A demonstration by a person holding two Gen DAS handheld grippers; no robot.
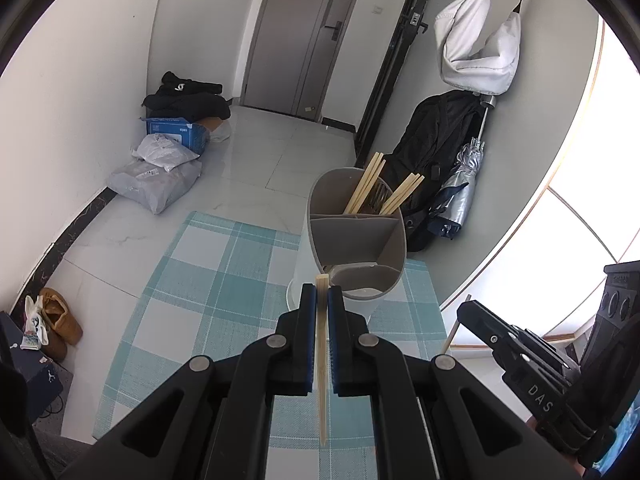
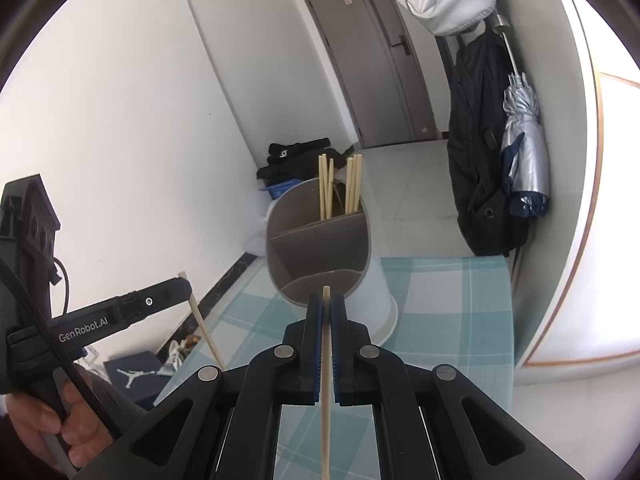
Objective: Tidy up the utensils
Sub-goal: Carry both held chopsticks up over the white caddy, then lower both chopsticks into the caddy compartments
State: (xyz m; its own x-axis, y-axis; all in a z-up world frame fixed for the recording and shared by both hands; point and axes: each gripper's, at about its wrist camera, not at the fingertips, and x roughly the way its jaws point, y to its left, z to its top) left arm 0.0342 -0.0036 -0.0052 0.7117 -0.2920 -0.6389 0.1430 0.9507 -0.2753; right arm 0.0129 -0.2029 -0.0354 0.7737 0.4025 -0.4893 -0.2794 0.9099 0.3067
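A grey utensil holder (image 1: 356, 236) with divided compartments stands on the checked mat (image 1: 208, 280); it also shows in the right wrist view (image 2: 320, 248). Several wooden chopsticks (image 1: 368, 188) stand in its far compartment, seen also from the right (image 2: 340, 188). My left gripper (image 1: 322, 300) is shut on a single chopstick (image 1: 321, 360), just in front of the holder's near rim. My right gripper (image 2: 326, 308) is shut on another chopstick (image 2: 326, 380), also close to the holder's near rim. Each gripper appears in the other's view, the left one (image 2: 176, 292) with its chopstick (image 2: 204, 328).
The teal checked mat (image 2: 440, 300) covers a small table by a curved wall. On the floor lie parcels (image 1: 160, 176), a blue box (image 1: 176, 132) and shoes (image 1: 60, 320). A black bag (image 2: 484, 160) and silver umbrella (image 2: 524, 148) hang at the right.
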